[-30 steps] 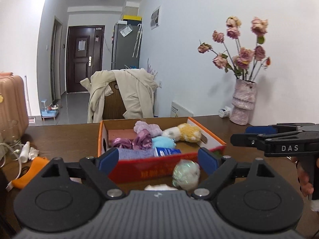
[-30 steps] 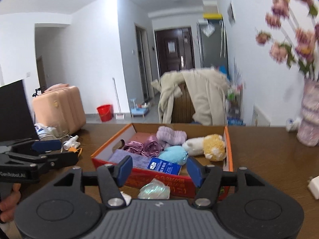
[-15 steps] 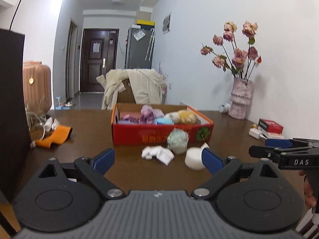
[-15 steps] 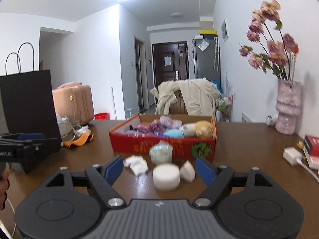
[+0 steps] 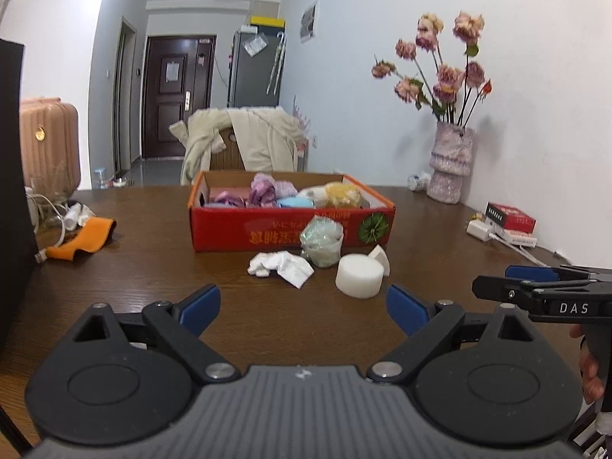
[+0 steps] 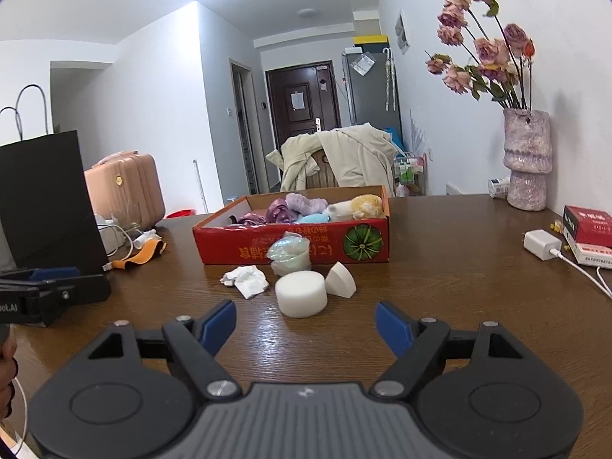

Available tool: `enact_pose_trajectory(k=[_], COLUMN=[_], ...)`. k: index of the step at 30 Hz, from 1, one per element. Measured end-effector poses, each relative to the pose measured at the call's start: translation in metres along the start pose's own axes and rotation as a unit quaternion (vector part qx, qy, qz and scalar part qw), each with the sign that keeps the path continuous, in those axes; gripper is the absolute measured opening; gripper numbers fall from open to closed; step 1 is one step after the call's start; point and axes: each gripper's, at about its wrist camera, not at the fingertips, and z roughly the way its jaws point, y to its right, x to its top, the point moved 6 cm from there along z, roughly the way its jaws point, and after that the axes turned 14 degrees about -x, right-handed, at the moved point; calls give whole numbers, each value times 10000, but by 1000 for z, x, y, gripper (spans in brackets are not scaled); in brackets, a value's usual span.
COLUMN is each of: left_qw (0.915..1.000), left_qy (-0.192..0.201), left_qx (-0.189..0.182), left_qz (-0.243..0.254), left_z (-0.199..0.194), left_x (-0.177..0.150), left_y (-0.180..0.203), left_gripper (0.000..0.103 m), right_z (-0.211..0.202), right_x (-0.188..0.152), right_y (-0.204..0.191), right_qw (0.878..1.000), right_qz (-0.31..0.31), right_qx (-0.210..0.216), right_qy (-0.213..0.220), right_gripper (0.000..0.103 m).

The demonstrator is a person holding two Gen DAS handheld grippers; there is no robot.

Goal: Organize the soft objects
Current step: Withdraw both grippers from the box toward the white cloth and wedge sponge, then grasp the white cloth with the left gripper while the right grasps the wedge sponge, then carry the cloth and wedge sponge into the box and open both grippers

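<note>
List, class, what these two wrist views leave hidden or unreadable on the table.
- Red box floor and lower contents: both views, front wall hides them.
- Box lettering: upside down, too small to read.
- Black bag: left view, cut by frame edge.
- Table near edge: both views, gripper bodies cover it.

Both the left gripper (image 5: 302, 308) and right gripper (image 6: 305, 323) share one build: grey ribbed body, two round black discs, black linkage arms with silver screws, blue-padded fingers (image 5: 201, 308); right one's side reads "DAS" in white, a hand (image 5: 591, 375) beneath that lettering.
</note>
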Motion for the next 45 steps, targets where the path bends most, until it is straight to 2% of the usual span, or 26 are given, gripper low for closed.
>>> enact_pose_trajectory(k=[8, 11, 13, 16, 21, 23, 24, 26, 27, 28, 29, 30, 32, 35, 40, 43, 45], left_qw=[9996, 9982, 9978, 9976, 9959, 9947, 9939, 9934, 9930, 9931, 9932, 9930, 9925, 9922, 9922, 9941, 9955], left_qy=[-190, -448, -552, -677, -881, -967, -1016, -1019, -1030, -1036, -1052, -1061, -1061, -1028, -995, -995, -821], left_qx=[177, 286, 227, 83, -5, -58, -143, -347, -438, -431, -409, -438, -502, -517, -529, -258, -291], left_qz=[80, 276, 285, 110, -214, -332, -406, -405, -387, -339, -302, -294, -348, -482, -526, -342, -361], left_z=[66, 104, 128, 158, 194, 202, 204, 203, 203, 203, 204, 204, 204, 204, 202, 197, 181], left_x=[15, 19, 21, 23, 15, 11, 9, 9, 8, 7, 7, 7, 6, 7, 7, 10, 19], left_y=[-21, -36, -47, -64, -89, -95, -96, -95, -93, -92, -91, -90, -91, -94, -96, -93, -86], left_gripper=[95, 95, 95, 95, 86, 75, 71, 58, 54, 45, 34, 30, 18, 13, 12, 11, 11], right_z=[48, 75, 95, 130, 190, 206, 209, 211, 211, 210, 209, 209, 209, 209, 209, 208, 206], right_x=[13, 26, 33, 40, 34, 27, 24, 20, 19, 20, 20, 19, 18, 19, 21, 22, 23], right_y=[11, 10, 8, 3, 5, 7, 8, 13, 15, 16, 17, 16, 14, 13, 17, 21, 23], right_qw=[9996, 9995, 9994, 9992, 9938, 9916, 9913, 9891, 9872, 9859, 9859, 9865, 9866, 9873, 9868, 9872, 9893], right_qz=[-33, -122, -157, -110, 503, 619, 641, 873, 1026, 1134, 1143, 1112, 1096, 1054, 1127, 1141, 1072], right_qx=[-203, -212, -194, -84, 159, 84, 42, 202, 308, 414, 419, 400, 434, 430, 426, 361, 246], right_qy=[-177, -213, -242, -365, -979, -1129, -1145, -1173, -1185, -1159, -1148, -1135, -1131, -1104, -1080, -1056, -961], right_gripper=[79, 77, 72, 70, 56, 54, 48, 42, 33, 24, 24, 24, 23, 22, 21, 20, 20])
